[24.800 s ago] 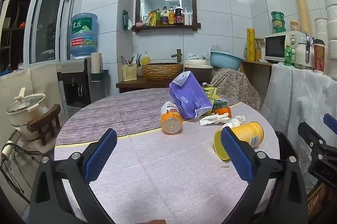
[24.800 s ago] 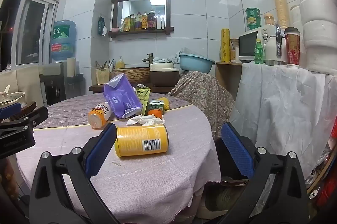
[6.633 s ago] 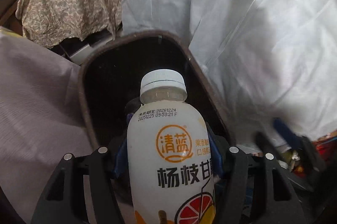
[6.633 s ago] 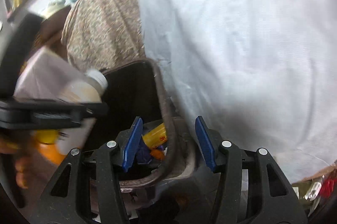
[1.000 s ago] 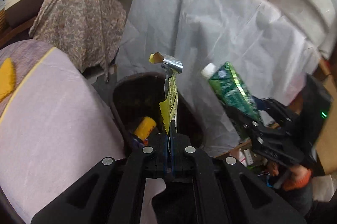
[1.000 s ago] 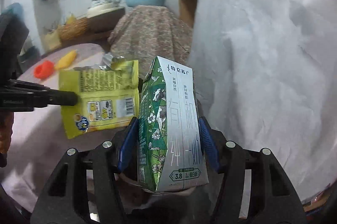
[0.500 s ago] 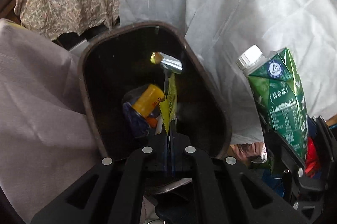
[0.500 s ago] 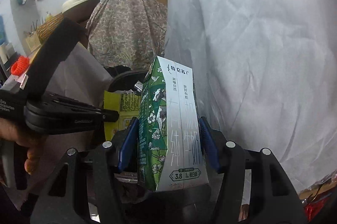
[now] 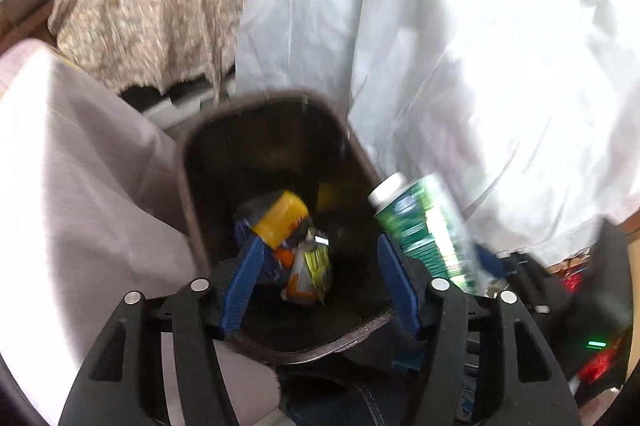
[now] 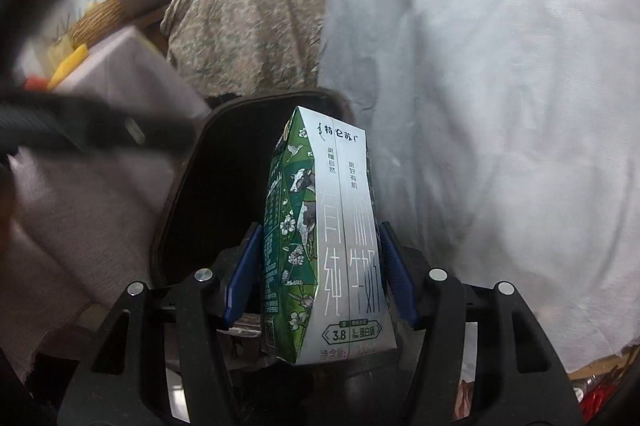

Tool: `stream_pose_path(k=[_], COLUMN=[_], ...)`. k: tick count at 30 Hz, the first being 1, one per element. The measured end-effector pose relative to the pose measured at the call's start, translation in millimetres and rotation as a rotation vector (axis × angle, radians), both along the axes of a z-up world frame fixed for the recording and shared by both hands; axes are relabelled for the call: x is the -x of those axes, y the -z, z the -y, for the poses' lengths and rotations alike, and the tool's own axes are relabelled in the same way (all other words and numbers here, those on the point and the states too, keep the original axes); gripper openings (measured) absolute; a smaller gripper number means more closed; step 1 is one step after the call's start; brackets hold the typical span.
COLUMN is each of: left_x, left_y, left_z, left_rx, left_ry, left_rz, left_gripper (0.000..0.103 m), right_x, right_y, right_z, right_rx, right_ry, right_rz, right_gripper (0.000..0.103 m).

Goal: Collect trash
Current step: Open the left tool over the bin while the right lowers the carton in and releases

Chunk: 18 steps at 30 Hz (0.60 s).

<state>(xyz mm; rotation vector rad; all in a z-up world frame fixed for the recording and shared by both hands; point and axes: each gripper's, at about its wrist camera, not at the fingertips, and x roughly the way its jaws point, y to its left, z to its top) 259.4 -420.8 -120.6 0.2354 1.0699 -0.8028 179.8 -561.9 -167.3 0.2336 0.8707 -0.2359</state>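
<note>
The right gripper (image 10: 322, 274) clamps the upright milk carton (image 10: 326, 246) just above the bin's (image 10: 180, 186) near rim, apparently inside it, while the left gripper (image 9: 320, 282), jaws just opened, hangs empty over it.

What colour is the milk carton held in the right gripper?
The milk carton is green and white, with cows and flowers; the right wrist view shows it best.

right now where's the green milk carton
Clamped upright in the right gripper, the green milk carton sits over the dark bin, beside the white sheet.
</note>
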Motion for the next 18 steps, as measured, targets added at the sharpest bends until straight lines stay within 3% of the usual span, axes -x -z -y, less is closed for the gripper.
stream_pose_path(k=[9,13,18], left_x=[21.3,26.6,27.1], left_y=[-52.4,-61.3,-66.1], left_z=[-58.7,-81.0,-115.8], left_rx=[0.113,0.093,0.085], left_ry=[-0.005,-0.013,-0.046], left_rz=[0.091,0.175,0.205], left_gripper=[0.072,0.074,0.074], right_x=[-59.9,-88.8,-105.0], right_y=[38.9,63.5,79.9], right_z=[-34.5,-46.9,-59.8], right_rx=[0.014,0.037,0.089], right_ry=[-0.126,-0.169,-0.199], right_rz=[-0.14,-0.236,-0.313], right_gripper=[0.058,0.058,0.059])
